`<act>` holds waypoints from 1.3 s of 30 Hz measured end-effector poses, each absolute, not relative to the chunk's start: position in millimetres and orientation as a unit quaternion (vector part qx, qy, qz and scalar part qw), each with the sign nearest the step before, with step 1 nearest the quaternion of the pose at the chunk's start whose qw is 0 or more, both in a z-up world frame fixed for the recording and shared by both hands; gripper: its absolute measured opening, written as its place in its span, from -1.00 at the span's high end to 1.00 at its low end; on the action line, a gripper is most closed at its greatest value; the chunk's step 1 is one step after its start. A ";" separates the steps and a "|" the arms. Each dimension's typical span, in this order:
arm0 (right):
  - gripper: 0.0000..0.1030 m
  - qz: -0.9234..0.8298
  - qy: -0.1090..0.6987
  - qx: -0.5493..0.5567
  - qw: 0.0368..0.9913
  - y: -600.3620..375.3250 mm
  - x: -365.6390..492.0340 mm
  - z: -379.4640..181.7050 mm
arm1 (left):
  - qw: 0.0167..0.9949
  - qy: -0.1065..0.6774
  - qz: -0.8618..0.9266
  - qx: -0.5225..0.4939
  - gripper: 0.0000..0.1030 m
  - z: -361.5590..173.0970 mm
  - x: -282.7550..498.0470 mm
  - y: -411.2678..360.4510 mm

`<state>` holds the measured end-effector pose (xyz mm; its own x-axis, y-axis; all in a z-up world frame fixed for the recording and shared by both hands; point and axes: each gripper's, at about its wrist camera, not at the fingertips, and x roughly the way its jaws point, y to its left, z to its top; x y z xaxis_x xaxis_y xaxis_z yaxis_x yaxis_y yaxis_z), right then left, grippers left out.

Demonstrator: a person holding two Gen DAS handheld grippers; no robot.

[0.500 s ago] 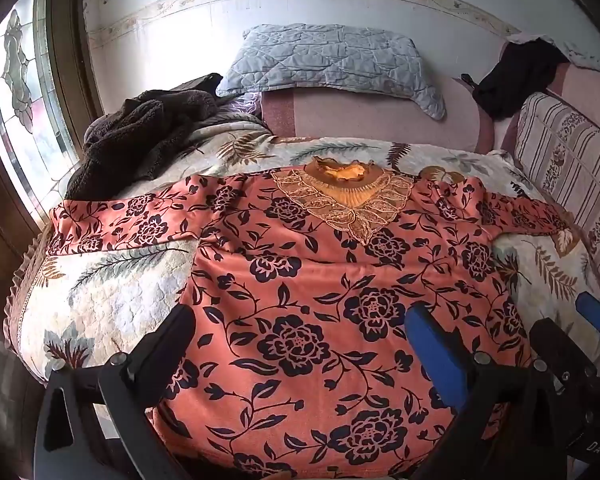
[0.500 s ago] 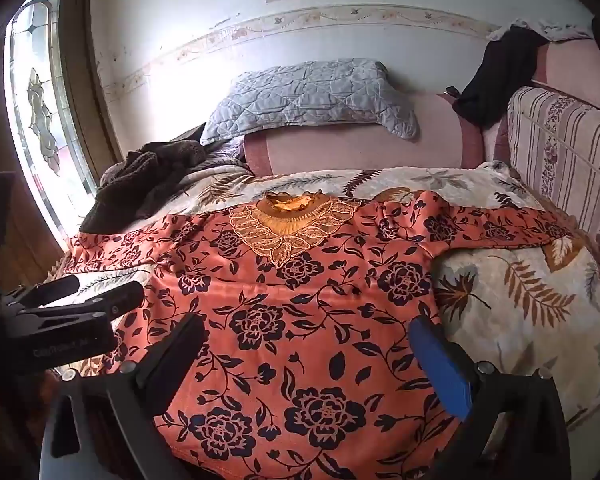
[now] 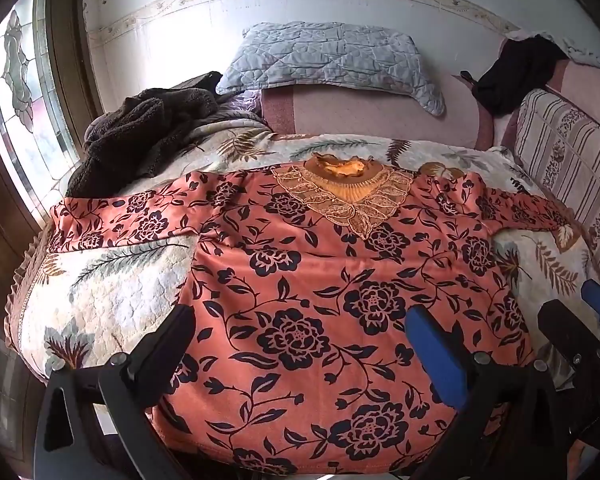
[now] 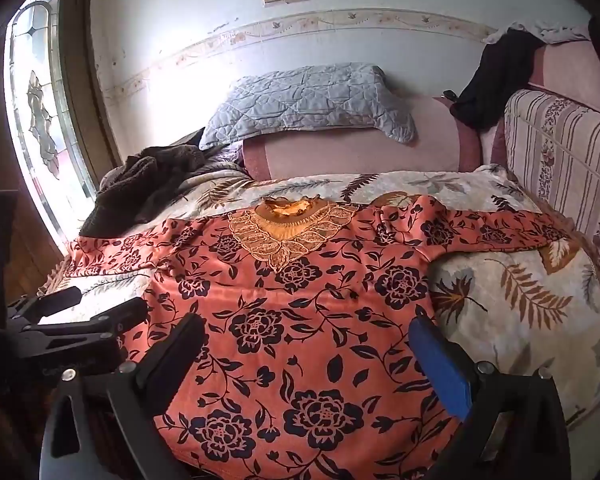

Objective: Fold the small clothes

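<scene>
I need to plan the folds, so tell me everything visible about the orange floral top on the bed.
The orange floral top lies flat, front up, on the leaf-print bedspread, both long sleeves spread sideways. Soft-looking fabric, black rose print, gold lace yoke around a ruffled collar. Its hem reaches the bed's near edge. Neither open gripper visibly grips it.

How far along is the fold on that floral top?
Done: the orange floral top lies spread flat, face up, on the leaf-print bedspread, both sleeves stretched out sideways. In hand: nothing; the left gripper and right gripper hover open above its lower half. Left: every fold, since no sleeve or hem is turned in yet.
</scene>
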<state>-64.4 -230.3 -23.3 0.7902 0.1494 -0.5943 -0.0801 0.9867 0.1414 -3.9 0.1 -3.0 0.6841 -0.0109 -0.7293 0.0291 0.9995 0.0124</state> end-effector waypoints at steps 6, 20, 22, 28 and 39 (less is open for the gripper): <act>-1.00 0.042 0.328 0.045 0.943 -225.5 -56.0 -22.4 | 0.918 0.397 -0.004 -0.003 -1.00 -7.5 -3.5 7.0; -1.00 0.026 0.332 0.044 0.942 -226.0 -55.2 -25.6 | 0.916 0.400 0.010 0.003 -1.00 -15.1 -4.8 6.8; -1.00 0.024 0.335 0.043 0.941 -227.2 -54.6 -26.5 | 0.917 0.398 0.011 0.005 -1.00 -14.8 -5.6 6.2; -1.00 0.023 0.332 0.045 0.942 -228.1 -53.5 -25.2 | 0.918 0.396 0.013 0.008 -1.00 -14.5 -6.1 4.9; -1.00 0.027 0.330 0.040 0.943 -222.2 -52.3 -22.9 | 0.918 0.397 0.017 0.009 -1.00 -14.4 -5.2 10.0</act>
